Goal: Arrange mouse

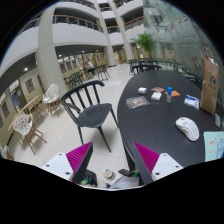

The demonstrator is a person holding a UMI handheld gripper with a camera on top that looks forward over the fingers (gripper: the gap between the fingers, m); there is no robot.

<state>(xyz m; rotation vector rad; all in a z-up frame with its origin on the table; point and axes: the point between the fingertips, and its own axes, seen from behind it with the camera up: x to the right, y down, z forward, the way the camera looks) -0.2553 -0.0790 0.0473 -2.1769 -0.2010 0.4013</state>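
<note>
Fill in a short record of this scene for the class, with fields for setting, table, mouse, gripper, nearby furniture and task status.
setting: large indoor hall with balconies
table: dark round table
mouse: white mouse lying on the table, beyond the right finger, untouched
gripper: gripper open, holding nothing, pink pads facing each other
nearby furniture: black chair left of the table
other items: small objects farther back on the table, too small to identify
task status: mouse not yet grasped

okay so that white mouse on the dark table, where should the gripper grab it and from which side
Probably across its two long sides, near the middle of the body. The white mouse lies flat on the dark table, beyond the open gripper and off to one side. Coming down from above looks best, since its low rounded hump offers no handle.
</note>
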